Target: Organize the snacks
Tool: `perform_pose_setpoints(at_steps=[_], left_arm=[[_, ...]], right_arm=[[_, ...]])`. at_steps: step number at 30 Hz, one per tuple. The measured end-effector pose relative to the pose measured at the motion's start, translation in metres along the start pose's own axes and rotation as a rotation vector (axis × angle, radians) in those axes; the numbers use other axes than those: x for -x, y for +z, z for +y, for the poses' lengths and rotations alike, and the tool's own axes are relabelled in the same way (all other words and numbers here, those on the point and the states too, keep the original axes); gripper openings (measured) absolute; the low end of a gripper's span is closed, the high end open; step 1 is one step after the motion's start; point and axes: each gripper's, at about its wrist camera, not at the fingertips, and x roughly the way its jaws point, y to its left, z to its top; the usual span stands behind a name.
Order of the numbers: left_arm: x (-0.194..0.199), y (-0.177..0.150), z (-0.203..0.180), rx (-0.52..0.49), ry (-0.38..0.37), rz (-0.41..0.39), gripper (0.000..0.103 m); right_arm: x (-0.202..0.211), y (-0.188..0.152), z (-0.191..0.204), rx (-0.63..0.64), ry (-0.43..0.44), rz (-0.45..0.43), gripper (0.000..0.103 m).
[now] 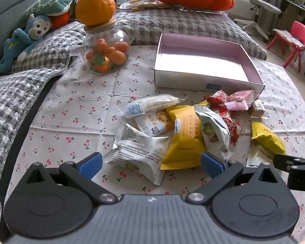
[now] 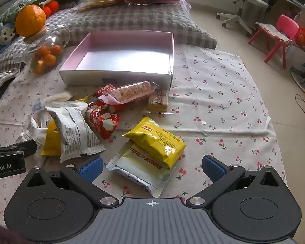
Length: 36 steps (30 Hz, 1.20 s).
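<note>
Both tools are spread and hold nothing — the left tool (image 1: 151,163) over the heap of snack packets (image 1: 172,130), the right tool (image 2: 152,165) over the yellow packet (image 2: 155,142) — so the first pick is in hand, and next it must close and carry to the empty pink box (image 2: 120,75) behind.

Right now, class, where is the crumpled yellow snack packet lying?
In the right wrist view the crumpled yellow packet lies centre frame on the cherry-print cloth, atop a pale flat packet, right of the main snack pile.
</note>
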Motion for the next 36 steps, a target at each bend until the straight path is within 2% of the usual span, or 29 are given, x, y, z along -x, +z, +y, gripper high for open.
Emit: perform_pose_setpoints(at_steps=[36], left_arm=[[-0.0027, -0.0044, -0.0023, -0.006, 0.002, 0.001, 0.103]], right_arm=[[-0.0016, -0.0024, 0.0035, 0.011, -0.005, 0.003, 0.103]])
